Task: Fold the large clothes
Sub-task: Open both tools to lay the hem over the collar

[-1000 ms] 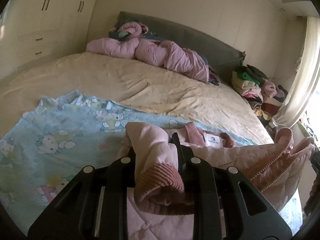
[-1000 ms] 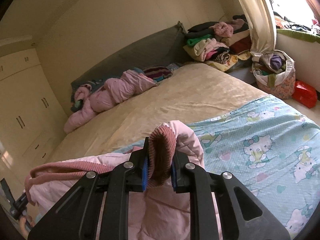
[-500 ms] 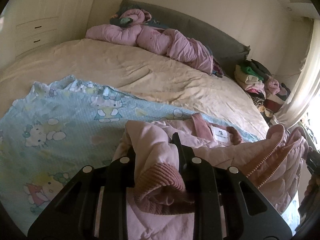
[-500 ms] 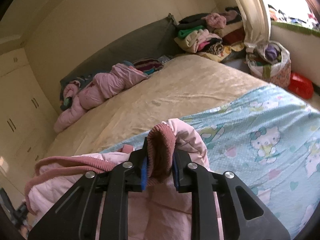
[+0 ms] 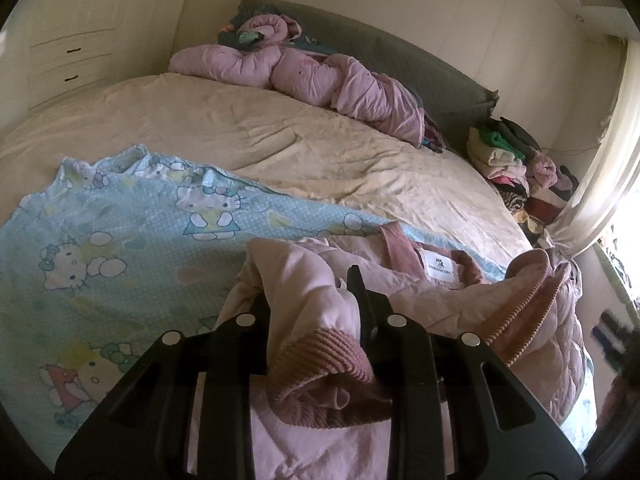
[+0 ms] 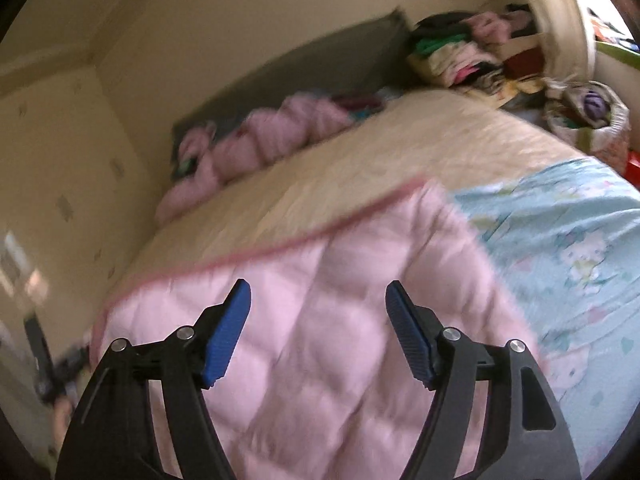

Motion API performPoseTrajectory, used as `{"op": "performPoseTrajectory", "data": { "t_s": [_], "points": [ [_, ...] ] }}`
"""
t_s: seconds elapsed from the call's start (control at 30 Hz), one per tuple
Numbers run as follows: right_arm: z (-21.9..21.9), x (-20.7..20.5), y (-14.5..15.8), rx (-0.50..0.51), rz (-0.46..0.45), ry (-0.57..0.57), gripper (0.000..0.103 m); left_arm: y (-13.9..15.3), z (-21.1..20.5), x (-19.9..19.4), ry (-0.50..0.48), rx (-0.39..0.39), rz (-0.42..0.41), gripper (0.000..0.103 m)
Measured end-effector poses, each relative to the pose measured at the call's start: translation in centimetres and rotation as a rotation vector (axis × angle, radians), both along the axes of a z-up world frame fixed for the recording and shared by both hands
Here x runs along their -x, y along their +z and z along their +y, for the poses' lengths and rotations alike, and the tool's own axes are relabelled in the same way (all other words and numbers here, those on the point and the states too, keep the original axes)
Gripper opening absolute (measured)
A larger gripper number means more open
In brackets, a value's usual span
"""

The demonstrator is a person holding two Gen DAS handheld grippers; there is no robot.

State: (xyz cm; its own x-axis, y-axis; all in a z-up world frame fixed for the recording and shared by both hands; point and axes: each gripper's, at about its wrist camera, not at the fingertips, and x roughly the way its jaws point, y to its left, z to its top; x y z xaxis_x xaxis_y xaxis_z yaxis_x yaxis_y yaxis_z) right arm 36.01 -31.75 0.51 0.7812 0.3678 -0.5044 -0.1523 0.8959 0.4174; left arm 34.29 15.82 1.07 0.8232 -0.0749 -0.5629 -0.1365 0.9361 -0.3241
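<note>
A pale pink quilted jacket (image 5: 460, 292) with darker ribbed cuffs and collar lies on a blue Hello Kitty sheet (image 5: 120, 248) at the bed's near edge. My left gripper (image 5: 316, 320) is shut on the jacket's ribbed cuff (image 5: 320, 352), the sleeve bunched between its jaws. In the right wrist view my right gripper (image 6: 318, 312) is open and empty, its blue pads (image 6: 226, 334) spread above the jacket's quilted body (image 6: 320, 344), which lies flat. That view is motion-blurred.
The cream bedspread (image 5: 260, 128) stretches behind. A rolled pink duvet (image 5: 312, 76) lies against the grey headboard (image 5: 380, 52). A pile of clothes (image 5: 516, 160) sits at the far right by the curtain. A full bag (image 6: 592, 112) stands beside the bed. Wardrobes (image 5: 72, 32) line the left wall.
My right gripper has opened and let go of the ribbed cuff; the jacket has dropped flat below it. My left gripper has kept its hold on the other cuff and lowered slightly.
</note>
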Motion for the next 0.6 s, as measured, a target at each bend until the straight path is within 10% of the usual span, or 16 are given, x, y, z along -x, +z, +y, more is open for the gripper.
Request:
{"op": "performPoseTrajectory", "data": {
  "t_s": [0.6],
  "points": [
    [7.0,1.9,-4.6,0.167,0.113,0.137,0.075,3.5,-1.0,2.8,-0.009,-0.039,-0.092,0.079]
  ]
}}
